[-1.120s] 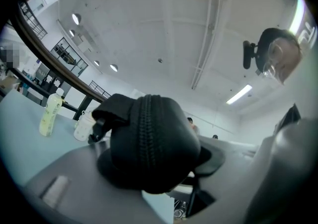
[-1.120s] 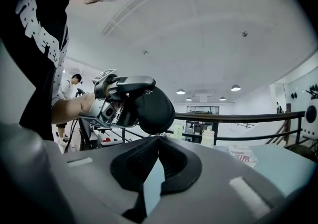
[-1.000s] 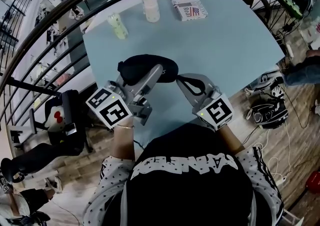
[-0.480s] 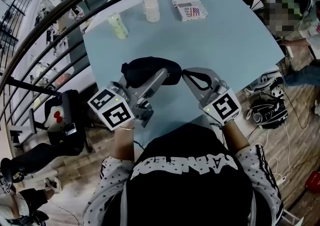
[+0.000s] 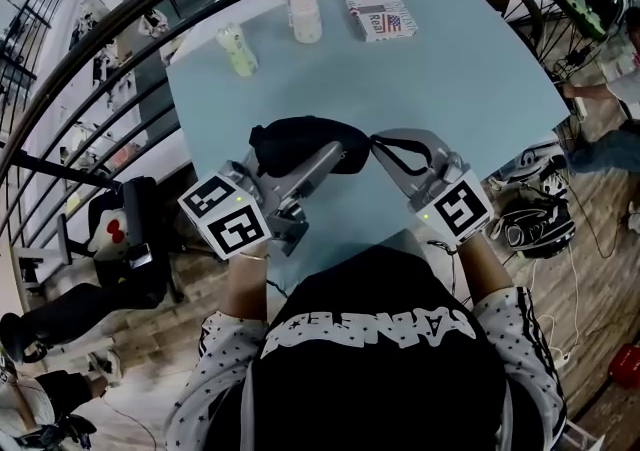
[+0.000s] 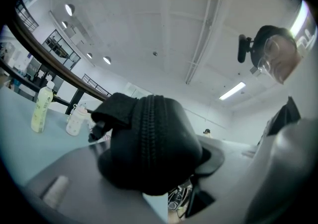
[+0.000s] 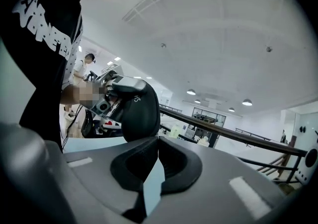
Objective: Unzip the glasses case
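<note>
A pale blue surface is seen from above, bordered at the left and far sides by a dark curved railing. Near its far edge a yellow-green bottle, a white bottle and a printed packet are set out. The black, rounded glasses case is held over the near part of the surface, clamped between the left tongs. Its near side is hidden by them from above. In the left gripper view its zip is seen running over the bulging end, closed along the stretch shown. The right tongs are clenched, tips together, just beside the right end of the case. Whether a zip pull is pinched there cannot be made out. A small white mark on the case is too small to be read.
</note>
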`<state>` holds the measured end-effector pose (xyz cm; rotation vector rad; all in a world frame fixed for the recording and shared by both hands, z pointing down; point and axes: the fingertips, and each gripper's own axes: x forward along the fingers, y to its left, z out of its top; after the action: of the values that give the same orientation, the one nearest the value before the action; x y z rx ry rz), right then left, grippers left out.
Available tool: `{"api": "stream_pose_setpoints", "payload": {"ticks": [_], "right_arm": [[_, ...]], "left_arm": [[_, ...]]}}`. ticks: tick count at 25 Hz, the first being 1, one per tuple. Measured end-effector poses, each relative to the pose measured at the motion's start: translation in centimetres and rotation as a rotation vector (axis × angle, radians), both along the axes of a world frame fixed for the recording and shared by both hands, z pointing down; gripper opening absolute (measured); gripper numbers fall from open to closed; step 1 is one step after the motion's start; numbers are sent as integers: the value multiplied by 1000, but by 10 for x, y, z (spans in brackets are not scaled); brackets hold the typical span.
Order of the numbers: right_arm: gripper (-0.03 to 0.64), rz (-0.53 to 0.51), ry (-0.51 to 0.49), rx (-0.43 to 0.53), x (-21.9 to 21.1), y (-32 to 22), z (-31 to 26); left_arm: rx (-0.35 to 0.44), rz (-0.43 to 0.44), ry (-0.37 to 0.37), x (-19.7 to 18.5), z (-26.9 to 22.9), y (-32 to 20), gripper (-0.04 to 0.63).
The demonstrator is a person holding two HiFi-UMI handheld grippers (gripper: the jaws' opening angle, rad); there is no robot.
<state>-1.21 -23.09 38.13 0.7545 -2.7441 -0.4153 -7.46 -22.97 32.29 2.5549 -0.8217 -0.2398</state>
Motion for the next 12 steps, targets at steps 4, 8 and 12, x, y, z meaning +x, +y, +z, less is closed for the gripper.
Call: {"api": "stream_pose_setpoints", "payload": {"ticks": [4,8,12], "right_arm": [[8,-20,43,24,0,-1,-4],[8,-45,73,45,1,1,-6],[8,-65,101,66,-1,2,-9]], "left_arm": [[-12,15,4,1,1,-1,0],[-16,32,-7,5,1,2,0],[-25,50,-4,5,3,3,0]]}}
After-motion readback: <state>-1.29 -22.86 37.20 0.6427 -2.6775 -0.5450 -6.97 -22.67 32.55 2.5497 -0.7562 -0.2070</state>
